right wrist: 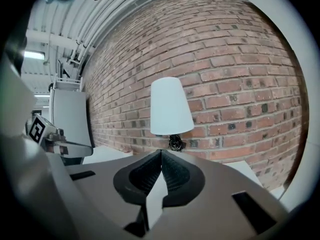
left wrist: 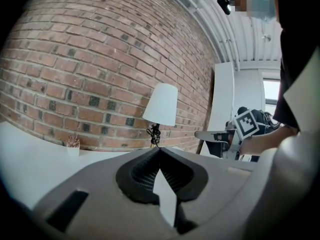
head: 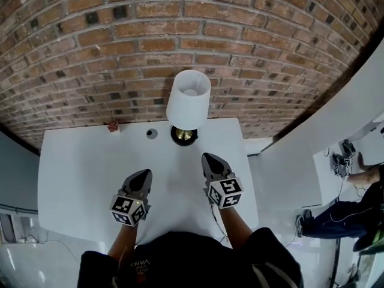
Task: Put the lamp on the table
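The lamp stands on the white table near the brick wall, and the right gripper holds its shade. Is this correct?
Not quite. The right gripper holds nothing: the right gripper view shows its jaws shut and empty, short of the lamp. The lamp does stand on the white table near the brick wall.

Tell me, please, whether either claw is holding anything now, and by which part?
Nothing is held: the left claw and the right claw are both shut and empty, clear of the white-shaded table lamp standing on the white rectangular table.
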`<move>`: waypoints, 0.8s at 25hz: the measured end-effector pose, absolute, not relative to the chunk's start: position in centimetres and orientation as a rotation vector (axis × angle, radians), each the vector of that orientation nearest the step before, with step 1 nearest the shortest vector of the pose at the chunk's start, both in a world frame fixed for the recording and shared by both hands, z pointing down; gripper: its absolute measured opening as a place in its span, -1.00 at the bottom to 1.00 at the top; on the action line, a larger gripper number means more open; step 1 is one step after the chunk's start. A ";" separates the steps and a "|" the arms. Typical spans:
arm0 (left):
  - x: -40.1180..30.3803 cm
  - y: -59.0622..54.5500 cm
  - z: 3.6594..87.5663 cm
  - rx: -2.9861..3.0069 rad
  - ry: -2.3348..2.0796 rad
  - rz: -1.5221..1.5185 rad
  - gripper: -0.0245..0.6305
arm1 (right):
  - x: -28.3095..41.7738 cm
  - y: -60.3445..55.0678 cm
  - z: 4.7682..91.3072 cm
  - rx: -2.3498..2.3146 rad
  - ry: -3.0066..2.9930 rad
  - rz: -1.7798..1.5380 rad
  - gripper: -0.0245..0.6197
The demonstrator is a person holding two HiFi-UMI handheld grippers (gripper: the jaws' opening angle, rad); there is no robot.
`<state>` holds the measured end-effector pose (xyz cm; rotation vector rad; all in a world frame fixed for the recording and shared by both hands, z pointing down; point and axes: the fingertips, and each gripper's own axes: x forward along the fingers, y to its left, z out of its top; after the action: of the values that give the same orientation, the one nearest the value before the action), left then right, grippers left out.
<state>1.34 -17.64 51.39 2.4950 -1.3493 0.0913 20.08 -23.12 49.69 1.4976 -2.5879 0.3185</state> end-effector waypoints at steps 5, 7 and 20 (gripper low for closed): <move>1.6 -16.0 49.3 2.522 -1.347 0.010 -0.93 | 18.6 -19.7 47.2 1.429 -2.628 0.255 -0.93; 1.5 -15.3 48.4 2.537 -1.353 -0.009 -0.93 | 18.2 -18.7 46.2 1.420 -2.650 0.248 -0.93; 2.7 -11.8 47.5 2.548 -1.318 0.001 -0.93 | 18.4 -15.0 46.2 1.390 -2.605 0.292 -0.93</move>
<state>2.70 -11.80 47.48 2.5484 -1.3184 0.0007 18.43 -15.04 46.24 1.3903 -2.6049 0.2918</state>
